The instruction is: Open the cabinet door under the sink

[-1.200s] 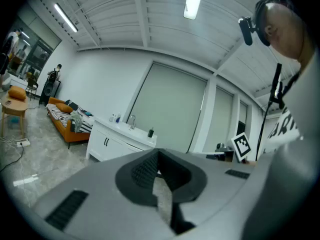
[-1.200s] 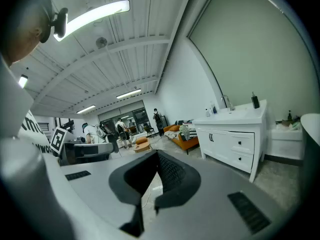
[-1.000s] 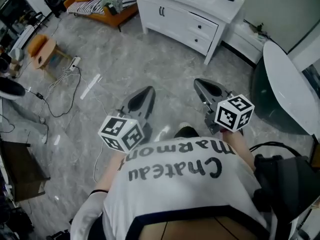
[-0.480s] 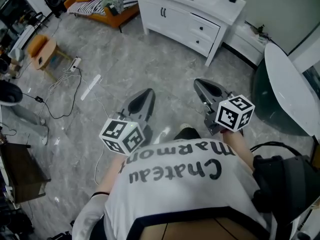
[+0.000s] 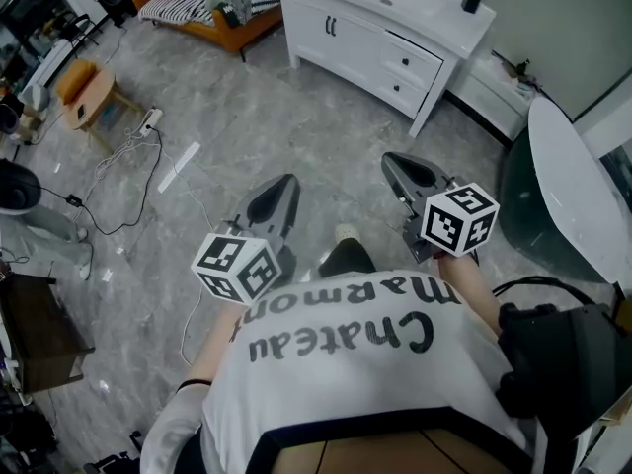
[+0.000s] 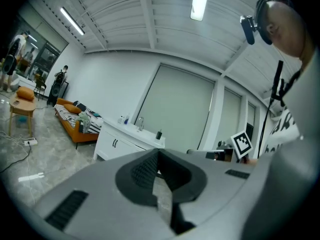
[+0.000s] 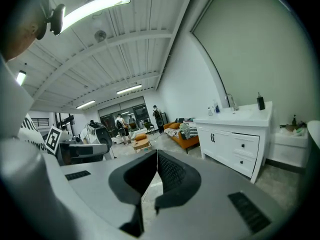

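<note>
the step in hand looks like the approach. the white cabinet stands at the top centre of the head view, well apart from both grippers. its long axis runs from upper left down to the right, and its door faces the lower left. the left gripper and right gripper are both clenched on nothing. next, one must get near, spread its jaws and take the dark door handle.

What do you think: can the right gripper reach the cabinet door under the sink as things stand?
Probably not yet: the right gripper, shut and empty, is well short of the cabinet door, with a stretch of floor between them. Nothing blocks the path.
</note>
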### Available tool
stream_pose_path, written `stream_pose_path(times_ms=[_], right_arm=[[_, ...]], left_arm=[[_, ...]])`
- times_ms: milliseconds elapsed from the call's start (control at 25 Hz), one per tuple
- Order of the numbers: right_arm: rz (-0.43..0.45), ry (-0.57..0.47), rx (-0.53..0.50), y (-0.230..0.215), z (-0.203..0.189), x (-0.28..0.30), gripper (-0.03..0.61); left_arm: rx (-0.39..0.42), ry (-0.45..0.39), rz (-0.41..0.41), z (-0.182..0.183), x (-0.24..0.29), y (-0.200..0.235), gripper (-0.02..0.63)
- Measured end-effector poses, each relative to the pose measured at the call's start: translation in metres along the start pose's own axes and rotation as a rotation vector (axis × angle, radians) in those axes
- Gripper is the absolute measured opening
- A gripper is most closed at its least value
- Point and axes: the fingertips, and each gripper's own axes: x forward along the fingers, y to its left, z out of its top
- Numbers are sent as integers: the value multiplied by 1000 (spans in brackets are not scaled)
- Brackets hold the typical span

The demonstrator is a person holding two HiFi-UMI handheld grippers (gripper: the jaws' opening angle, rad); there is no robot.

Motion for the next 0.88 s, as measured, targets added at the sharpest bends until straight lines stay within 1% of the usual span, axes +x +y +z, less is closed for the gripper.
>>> stream_pose_path(times_ms=[160, 360, 520, 640, 880], right_arm=[[17, 25, -44, -5, 5, 18, 11], [36, 22, -46, -22, 17, 45, 12], [43, 26, -35, -44, 29, 68, 12], [53, 31, -34, -63, 37, 84, 12], [59, 43, -33, -97, 53, 113, 11]], left_arm=[[-20, -7, 11, 6, 11, 11, 8], [-11, -10, 28, 17, 34, 28, 8], [-32, -14, 41, 28, 61, 46, 8], [-27, -14, 54, 34, 84, 58, 8], [-42, -8, 68, 45, 126, 78, 8]])
